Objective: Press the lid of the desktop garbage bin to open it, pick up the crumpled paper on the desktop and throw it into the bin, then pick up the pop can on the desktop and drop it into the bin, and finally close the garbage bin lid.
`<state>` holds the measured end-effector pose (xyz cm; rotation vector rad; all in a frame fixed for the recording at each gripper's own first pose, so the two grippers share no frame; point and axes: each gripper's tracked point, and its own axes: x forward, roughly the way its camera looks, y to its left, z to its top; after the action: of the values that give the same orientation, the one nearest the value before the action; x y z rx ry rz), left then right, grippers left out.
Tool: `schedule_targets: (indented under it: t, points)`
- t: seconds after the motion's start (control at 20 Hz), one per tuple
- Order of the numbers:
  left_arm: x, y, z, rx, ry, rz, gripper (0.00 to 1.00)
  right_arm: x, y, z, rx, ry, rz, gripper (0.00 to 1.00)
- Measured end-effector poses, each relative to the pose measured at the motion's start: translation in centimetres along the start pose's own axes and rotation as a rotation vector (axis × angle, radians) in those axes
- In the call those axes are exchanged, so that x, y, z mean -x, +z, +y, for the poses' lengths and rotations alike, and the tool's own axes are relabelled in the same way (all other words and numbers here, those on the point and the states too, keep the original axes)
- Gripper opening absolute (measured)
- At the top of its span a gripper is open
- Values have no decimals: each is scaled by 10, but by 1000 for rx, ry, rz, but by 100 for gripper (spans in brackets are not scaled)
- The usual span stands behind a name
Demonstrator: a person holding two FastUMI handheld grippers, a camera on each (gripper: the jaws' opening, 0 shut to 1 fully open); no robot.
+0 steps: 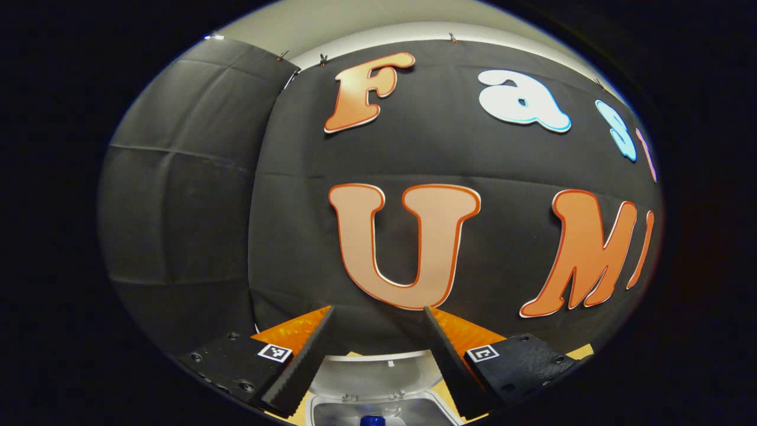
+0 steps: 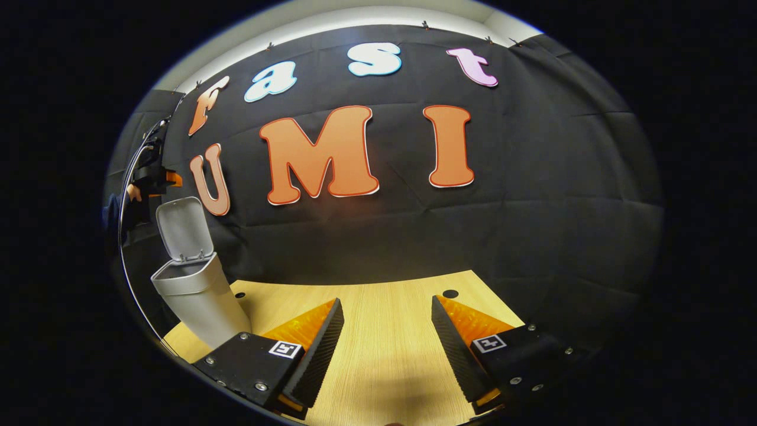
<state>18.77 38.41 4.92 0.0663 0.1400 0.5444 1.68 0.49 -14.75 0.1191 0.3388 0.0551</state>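
Note:
The white desktop bin (image 2: 201,302) stands at the table's left in the right gripper view, its lid (image 2: 184,228) swung up and open. My left gripper (image 1: 378,310) hovers right over the bin's mouth (image 1: 378,408), open and holding nothing. The raised lid (image 1: 378,371) shows between its fingers, and a small blue thing (image 1: 372,420) lies inside the bin. In the right gripper view that left gripper (image 2: 168,177) hangs above the lid, held by a hand (image 2: 135,192). My right gripper (image 2: 386,302) is open over the bare wooden table (image 2: 384,337), well right of the bin.
The black cloth wall stands close behind the bin and the table's far edge. Two small round holes (image 2: 450,293) (image 2: 239,294) sit near the back of the tabletop. The table's right corner ends near the right finger.

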Motion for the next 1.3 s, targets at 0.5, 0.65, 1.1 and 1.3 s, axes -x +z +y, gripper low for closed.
schedule_targets:
  t: [0.5,0.65,1.1,1.3]
  points:
    - [-13,-28,2,-61,15,60,92,-6,-6,4,0,17,23,89]
    - [-9,-29,1,-64,12,77,92,-9,-9,7,6,23,28,89]
    - [22,-48,-9,-43,-39,153,92,-19,-15,20,0,63,47,89]
    - [36,-123,-18,-25,-63,308,94,-21,-16,26,-1,81,49,89]
